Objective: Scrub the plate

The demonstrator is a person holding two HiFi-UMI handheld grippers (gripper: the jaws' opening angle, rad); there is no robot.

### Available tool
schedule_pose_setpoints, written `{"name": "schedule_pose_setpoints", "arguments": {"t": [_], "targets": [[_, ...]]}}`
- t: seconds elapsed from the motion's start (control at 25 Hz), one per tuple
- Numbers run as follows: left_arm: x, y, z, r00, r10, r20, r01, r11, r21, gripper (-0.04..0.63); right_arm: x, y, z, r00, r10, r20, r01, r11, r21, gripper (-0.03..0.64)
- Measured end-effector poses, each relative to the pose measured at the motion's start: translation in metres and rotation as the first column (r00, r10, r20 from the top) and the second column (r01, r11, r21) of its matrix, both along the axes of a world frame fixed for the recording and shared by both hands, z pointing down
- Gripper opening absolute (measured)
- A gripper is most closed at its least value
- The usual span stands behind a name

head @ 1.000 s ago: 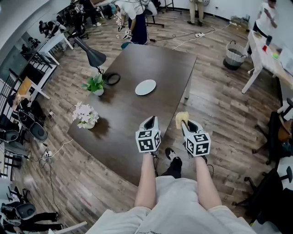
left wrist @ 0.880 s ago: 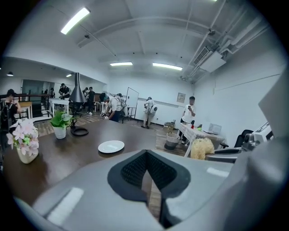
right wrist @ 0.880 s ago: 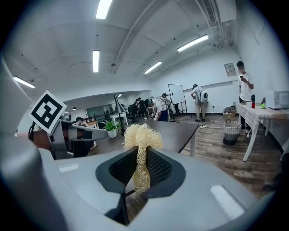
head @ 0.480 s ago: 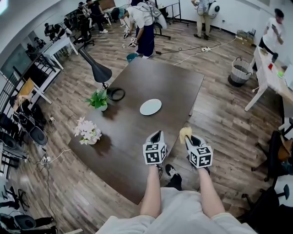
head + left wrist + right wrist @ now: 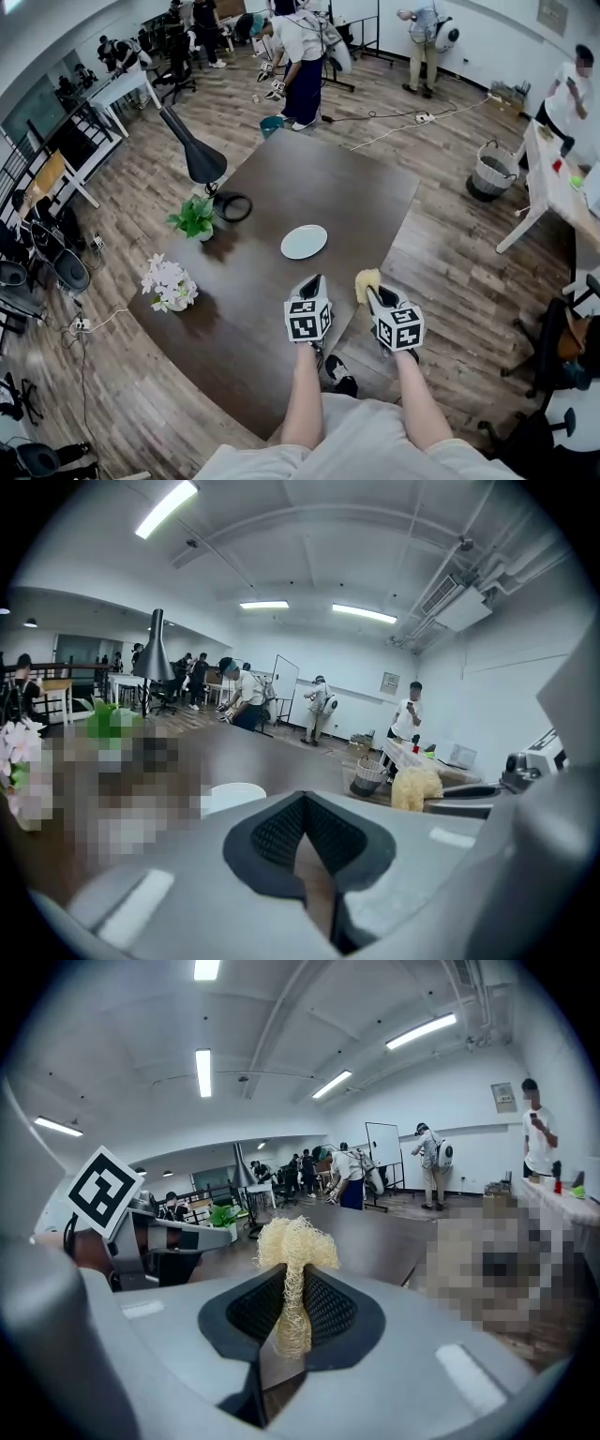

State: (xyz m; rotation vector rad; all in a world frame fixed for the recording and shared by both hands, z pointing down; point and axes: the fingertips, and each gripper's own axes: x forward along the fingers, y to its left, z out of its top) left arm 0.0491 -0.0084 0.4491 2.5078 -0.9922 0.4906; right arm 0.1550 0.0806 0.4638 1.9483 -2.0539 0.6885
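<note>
A round white plate (image 5: 304,241) lies on the dark wooden table (image 5: 347,187), a little beyond both grippers. My left gripper (image 5: 312,278) hovers over the table's near part, shut with nothing between its jaws. In the left gripper view (image 5: 302,803) the plate (image 5: 234,794) shows just past the jaws. My right gripper (image 5: 372,289) is at the table's right edge, shut on a pale yellow loofah scrubber (image 5: 366,280). From the right gripper (image 5: 291,1309) the scrubber (image 5: 295,1251) stands up between the pads.
A black desk lamp (image 5: 192,152), a green potted plant (image 5: 194,217) and white flowers in a vase (image 5: 167,279) stand along the table's left side. Several people work beyond the far end. A wire basket (image 5: 490,174) and a white table (image 5: 553,178) are at the right.
Both grippers have come closer to the plate as the person moved up to the table. The scrubber stays pinched in the right gripper.
</note>
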Motion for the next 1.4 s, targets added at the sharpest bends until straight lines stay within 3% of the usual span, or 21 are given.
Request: {"name": "schedule_pose_setpoints", "arguments": {"t": [0.24,0.48,0.88,1.04,1.4], "targets": [[0.015,-0.024,0.016,0.994,-0.012,0.108,0.01,1.0,0.023,0.0,0.007,-0.025,0.009,0.999,-0.044,-0.006,0.043,0.999,-0.03,0.08],[0.023,-0.049,0.026,0.997,-0.026,0.071,0.026,1.0,-0.004,0.0,0.019,-0.058,0.016,0.998,-0.061,-0.012,0.06,0.997,-0.04,0.08],[-0.011,-0.055,0.049,0.992,-0.113,0.062,0.115,0.992,-0.045,0.0,0.015,-0.098,0.035,0.996,-0.082,-0.02,0.081,0.995,-0.061,0.08],[-0.029,-0.058,0.056,0.982,-0.187,0.031,0.189,0.979,-0.074,0.0,0.011,-0.118,0.038,0.991,-0.128,-0.028,0.125,0.989,-0.078,0.08],[-0.056,-0.094,0.078,0.946,-0.319,0.054,0.323,0.939,-0.116,0.0,-0.016,-0.187,0.055,0.961,-0.276,-0.011,0.273,0.955,-0.112,0.08]]}}
